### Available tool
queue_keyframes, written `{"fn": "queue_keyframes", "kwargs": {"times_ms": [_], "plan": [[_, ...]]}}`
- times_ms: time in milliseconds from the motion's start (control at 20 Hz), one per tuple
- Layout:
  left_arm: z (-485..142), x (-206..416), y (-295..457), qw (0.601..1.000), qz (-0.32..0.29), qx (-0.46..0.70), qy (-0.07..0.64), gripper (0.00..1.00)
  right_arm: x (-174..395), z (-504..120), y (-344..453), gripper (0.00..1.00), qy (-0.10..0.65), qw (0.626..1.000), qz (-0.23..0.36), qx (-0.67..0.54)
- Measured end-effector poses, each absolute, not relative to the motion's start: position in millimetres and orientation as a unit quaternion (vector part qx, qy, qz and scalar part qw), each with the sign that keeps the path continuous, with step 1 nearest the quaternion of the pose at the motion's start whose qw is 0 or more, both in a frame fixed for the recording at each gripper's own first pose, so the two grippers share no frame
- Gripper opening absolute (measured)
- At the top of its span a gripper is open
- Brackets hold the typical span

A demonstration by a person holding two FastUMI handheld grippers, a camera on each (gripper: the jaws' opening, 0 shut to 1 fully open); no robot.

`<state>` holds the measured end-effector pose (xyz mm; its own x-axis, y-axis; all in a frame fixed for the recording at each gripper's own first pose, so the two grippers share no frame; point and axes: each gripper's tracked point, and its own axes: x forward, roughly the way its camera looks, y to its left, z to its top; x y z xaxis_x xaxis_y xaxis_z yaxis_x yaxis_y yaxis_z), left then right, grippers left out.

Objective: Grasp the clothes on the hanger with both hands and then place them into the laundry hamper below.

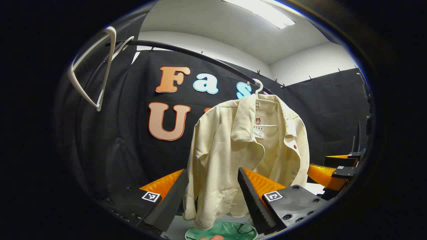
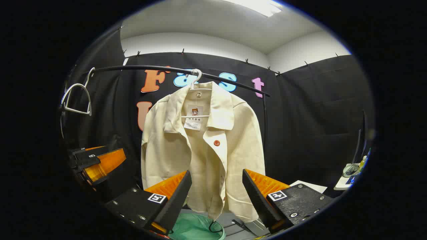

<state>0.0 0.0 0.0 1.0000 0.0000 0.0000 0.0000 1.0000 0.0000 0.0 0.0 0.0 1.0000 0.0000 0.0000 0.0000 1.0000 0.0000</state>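
Observation:
A cream shirt [image 1: 233, 150] [image 2: 203, 146] hangs on a white hanger [image 2: 195, 78] [image 1: 258, 87] from a black rail [image 2: 150, 69] [image 1: 186, 51]. Below it sits a hamper lined with a green bag [image 1: 222, 231] [image 2: 195, 228]. My left gripper [image 1: 208, 200] is open, its fingers framing the shirt's lower hem without touching it. Farther right in that view is the right gripper [image 1: 333, 170]. My right gripper [image 2: 217, 196] is also open, in front of the shirt's lower front. The left gripper [image 2: 96, 160] shows at the left of the right gripper view.
Empty white hangers [image 1: 96, 66] [image 2: 76, 96] hang at the rail's left end. A rail post [image 2: 265, 116] stands right of the shirt. A white sheet [image 2: 308, 185] and small items [image 2: 353, 170] lie at the right edge.

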Motion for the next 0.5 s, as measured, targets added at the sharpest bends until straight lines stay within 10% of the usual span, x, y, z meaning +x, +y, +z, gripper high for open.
{"fn": "queue_keyframes", "kwargs": {"times_ms": [500], "plan": [[6.5,4.0,12.3,1.0,0.01,0.021,-0.006,0.96,2.1,-6.0,3.0,0.95,0.011,1.0,0.001,-0.004]]}}
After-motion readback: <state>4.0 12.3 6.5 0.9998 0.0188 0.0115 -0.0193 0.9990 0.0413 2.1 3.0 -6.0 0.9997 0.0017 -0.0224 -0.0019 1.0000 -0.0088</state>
